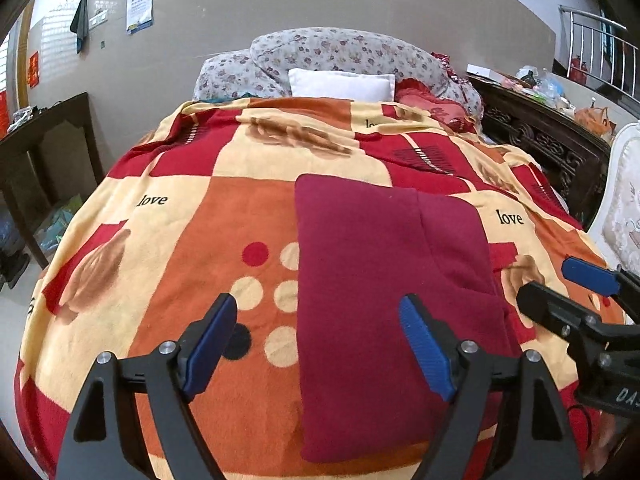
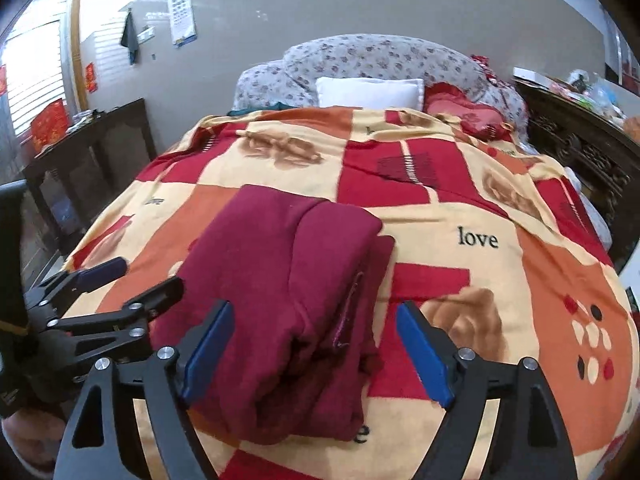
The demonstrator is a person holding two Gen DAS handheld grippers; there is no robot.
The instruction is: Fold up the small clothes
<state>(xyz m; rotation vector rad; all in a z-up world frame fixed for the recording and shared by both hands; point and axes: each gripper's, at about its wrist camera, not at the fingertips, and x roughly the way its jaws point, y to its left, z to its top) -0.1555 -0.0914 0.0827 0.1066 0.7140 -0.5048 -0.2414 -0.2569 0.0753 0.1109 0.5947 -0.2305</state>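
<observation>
A dark red garment [image 1: 392, 280] lies folded into a long rectangle on the patterned bedspread [image 1: 180, 240], with a second layer lapped along its right side. My left gripper [image 1: 320, 320] is open above the garment's near left edge, one blue pad over the cloth and the other over the blanket. My right gripper [image 1: 556, 284] shows at the far right, open, just off the garment's right edge. In the right wrist view the garment [image 2: 288, 280] lies under the open right gripper [image 2: 316, 320], its pads clear of the cloth. The left gripper [image 2: 140, 280] is at the left.
The bedspread [image 2: 460, 220] covers the whole bed. A white pillow [image 1: 340, 84] and a floral bolster [image 1: 340, 48] sit at the head. A dark side table [image 1: 48, 140] stands left, a carved dark cabinet [image 1: 548, 140] right, and a white chair [image 1: 620, 208] beside it.
</observation>
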